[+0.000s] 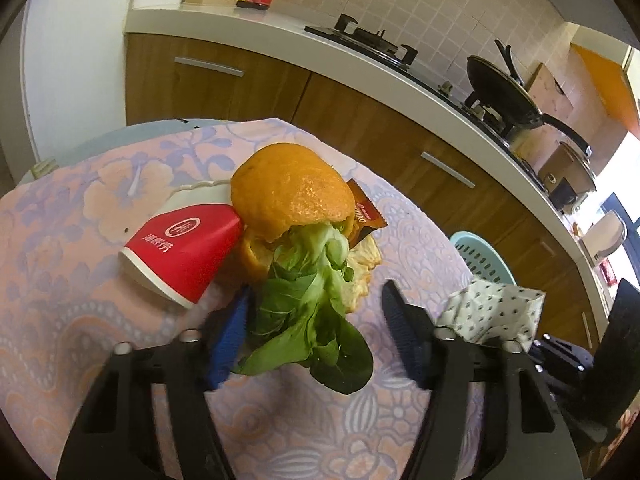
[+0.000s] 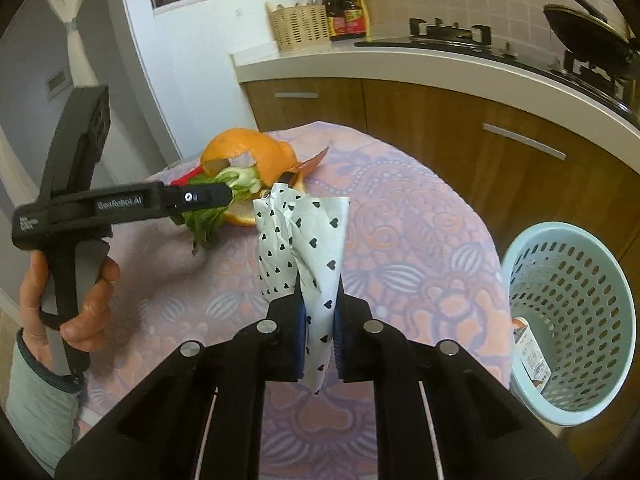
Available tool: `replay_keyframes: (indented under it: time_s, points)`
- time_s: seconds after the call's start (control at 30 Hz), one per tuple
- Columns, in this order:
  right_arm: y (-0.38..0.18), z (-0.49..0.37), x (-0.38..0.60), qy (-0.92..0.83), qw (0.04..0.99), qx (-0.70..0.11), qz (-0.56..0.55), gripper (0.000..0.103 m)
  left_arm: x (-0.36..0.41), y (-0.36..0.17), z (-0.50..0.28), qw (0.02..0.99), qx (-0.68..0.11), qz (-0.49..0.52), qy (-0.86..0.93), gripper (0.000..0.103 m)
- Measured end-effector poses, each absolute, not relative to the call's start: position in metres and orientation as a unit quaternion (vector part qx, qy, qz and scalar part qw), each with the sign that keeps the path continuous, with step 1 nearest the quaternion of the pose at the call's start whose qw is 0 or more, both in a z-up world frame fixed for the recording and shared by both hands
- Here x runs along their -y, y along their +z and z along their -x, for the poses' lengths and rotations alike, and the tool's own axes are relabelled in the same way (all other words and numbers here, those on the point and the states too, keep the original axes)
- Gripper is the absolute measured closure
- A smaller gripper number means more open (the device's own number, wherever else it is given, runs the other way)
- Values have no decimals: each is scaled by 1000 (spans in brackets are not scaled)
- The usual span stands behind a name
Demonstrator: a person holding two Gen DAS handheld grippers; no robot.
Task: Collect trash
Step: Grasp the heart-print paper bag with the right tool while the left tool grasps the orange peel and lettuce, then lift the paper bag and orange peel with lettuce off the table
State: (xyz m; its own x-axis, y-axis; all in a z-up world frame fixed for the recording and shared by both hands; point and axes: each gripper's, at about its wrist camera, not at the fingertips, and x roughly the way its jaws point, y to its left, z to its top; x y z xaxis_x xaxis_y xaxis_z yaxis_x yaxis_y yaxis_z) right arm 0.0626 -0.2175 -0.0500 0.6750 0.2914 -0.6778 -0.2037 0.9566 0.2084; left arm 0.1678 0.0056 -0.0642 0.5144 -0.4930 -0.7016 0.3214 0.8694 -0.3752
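A trash pile lies on the flowered tablecloth: orange peel, green lettuce leaves, a red paper cup on its side and a brown snack wrapper. My left gripper is open, its blue pads either side of the lettuce. My right gripper is shut on a crumpled white paper with black hearts, held above the table. That paper also shows in the left wrist view. The left gripper shows in the right wrist view at the pile.
A light blue perforated trash basket stands on the floor right of the table, with a carton inside. Wooden cabinets and a white counter with a stove and pan stand behind. A wicker basket and sauce bottles sit on the counter.
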Motion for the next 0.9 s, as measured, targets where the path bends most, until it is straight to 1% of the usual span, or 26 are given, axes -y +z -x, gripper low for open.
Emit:
replay_keyframes:
  time_s: [0.03,0.13,0.4,0.47,0.5,0.57,0.83,0.9]
  points:
    - [-49,-62,219,135,914,-378,-58,94,-4,-66,-169,866,-439,89,-223,64]
    - [-45,-60,221,133,916,-375,-59,94,-6,-67,-166,866,-441,93,-215,71]
    - [-35,-51,226,136,921,-359,-64,94,-22,-64,-119,870,-425,115,-221,73]
    - [-35,-50,227,139,921,-358,-67,94,-30,-65,-108,857,-426,146,-251,73]
    - [-35,-50,226,139,920,-359,-69,94,-38,-67,-108,836,-435,185,-279,72]
    - [-35,-49,227,143,919,-360,-74,94,-45,-68,-109,818,-449,210,-291,72]
    - [-31,-42,227,145,921,-353,-81,94,-46,-66,-73,829,-482,130,-251,73]
    - [-33,-42,227,146,920,-356,-83,94,-43,-63,-62,839,-477,102,-243,74]
